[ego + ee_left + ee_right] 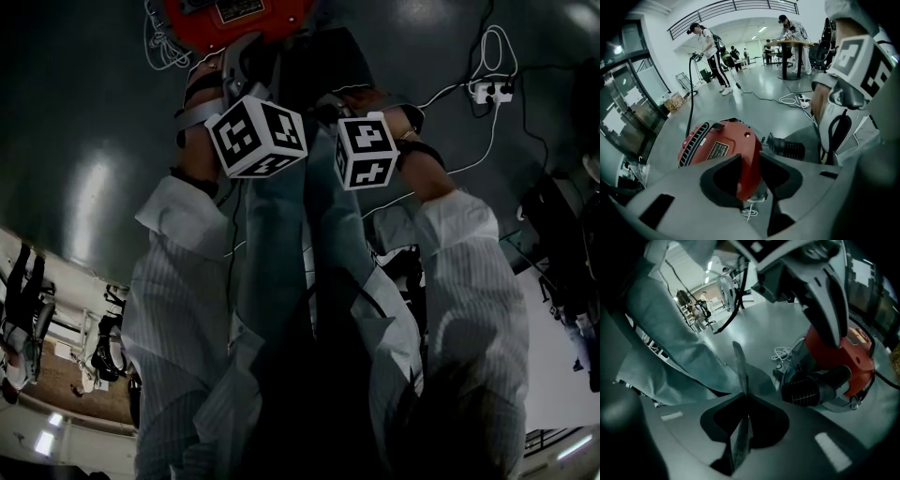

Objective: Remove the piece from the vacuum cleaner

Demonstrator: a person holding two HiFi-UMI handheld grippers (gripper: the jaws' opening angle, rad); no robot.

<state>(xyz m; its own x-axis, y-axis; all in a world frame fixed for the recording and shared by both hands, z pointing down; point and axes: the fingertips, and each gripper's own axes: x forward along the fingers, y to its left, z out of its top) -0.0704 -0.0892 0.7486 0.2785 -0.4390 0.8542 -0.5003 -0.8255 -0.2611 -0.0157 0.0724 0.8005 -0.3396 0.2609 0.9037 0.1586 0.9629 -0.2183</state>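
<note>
The thin flat grey piece [739, 366] stands edge-on, pinched between the nearly closed jaws of the right gripper [743, 401], near the round red plastic vacuum cleaner [843, 357] with its black ribbed hose cuff [806, 392] on the glossy grey floor [759, 329], while the left gripper [750, 161] clamps that red body.

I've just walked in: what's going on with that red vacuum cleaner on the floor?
A person stands over the red vacuum cleaner with a claw in each hand. The left claw is closed on its red body, seemingly steadying it. The right claw is pinched on a thin grey piece, seen edge-on, beside the black ribbed port.
</note>
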